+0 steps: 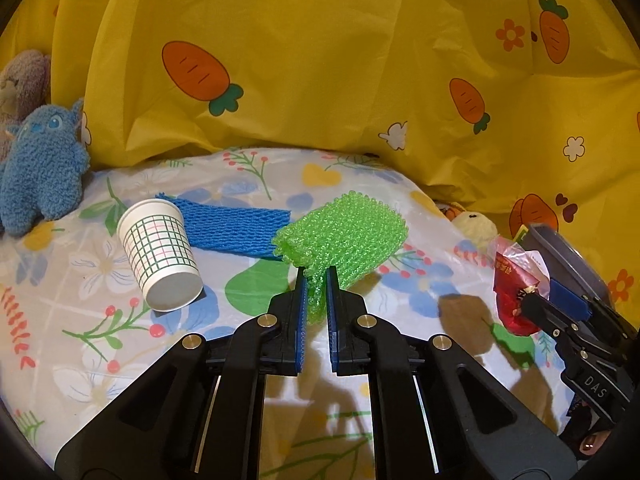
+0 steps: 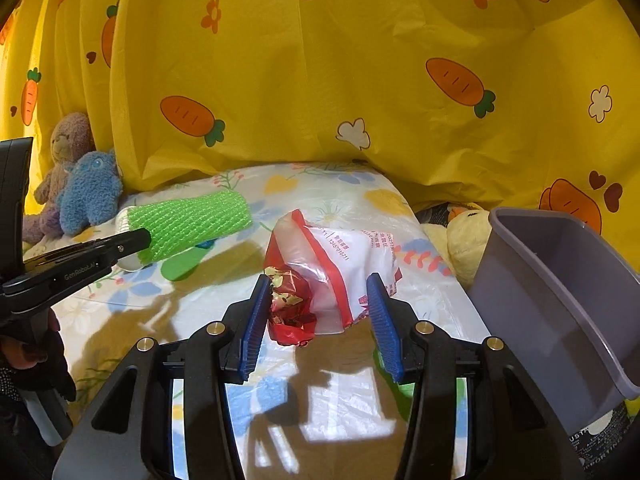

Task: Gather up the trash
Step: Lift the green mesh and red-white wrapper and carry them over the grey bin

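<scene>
Foam net [image 1: 344, 236], soft and featherlight, sits pinched in the left claw [image 1: 316, 292]; right claw [image 2: 320, 320] grips the crinkly wrapper [image 2: 328, 276] half-wide.

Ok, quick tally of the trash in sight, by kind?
Foam net sleeves: 2, the green net in the left gripper and the blue net lying on the sheet
Paper cups: 1, the checked cup on its side
Plastic wrappers: 1, the red-and-white bag between the right gripper fingers
Total: 4
</scene>
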A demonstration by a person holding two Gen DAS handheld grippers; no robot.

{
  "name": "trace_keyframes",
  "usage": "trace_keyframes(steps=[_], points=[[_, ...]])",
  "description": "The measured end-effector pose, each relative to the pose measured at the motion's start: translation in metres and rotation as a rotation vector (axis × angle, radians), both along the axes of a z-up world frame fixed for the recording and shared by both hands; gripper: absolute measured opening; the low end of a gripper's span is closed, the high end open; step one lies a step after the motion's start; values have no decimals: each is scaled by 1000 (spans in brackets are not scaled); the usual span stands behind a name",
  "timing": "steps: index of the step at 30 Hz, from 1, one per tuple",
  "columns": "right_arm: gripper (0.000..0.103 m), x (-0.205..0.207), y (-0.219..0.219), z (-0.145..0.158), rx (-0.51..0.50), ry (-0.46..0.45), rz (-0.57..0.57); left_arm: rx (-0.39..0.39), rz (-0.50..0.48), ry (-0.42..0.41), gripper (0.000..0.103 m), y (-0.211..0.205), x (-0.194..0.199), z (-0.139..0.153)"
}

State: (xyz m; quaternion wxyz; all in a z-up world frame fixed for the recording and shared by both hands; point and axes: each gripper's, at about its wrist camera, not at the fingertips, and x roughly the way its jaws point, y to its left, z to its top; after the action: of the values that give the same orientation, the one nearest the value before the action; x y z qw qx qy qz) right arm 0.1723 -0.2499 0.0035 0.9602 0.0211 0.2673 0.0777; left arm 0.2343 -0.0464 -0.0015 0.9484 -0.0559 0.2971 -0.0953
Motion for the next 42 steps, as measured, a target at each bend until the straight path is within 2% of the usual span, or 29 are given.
trace_keyframes(steps=[8,16,35,42], points=[[48,-44,-12,21,22,-82,5,24,-35,-78,8,-23,-40,27],[48,-73,-33,33,31,-133,-26,43,-89,-120,8,-55,-60,40],[48,-95,-72,36,45,-172,-112,66,-204,-150,8,-118,-68,50],[48,-98,-100,44,33,-198,-193,55,-285,-166,8,-154,-62,61]])
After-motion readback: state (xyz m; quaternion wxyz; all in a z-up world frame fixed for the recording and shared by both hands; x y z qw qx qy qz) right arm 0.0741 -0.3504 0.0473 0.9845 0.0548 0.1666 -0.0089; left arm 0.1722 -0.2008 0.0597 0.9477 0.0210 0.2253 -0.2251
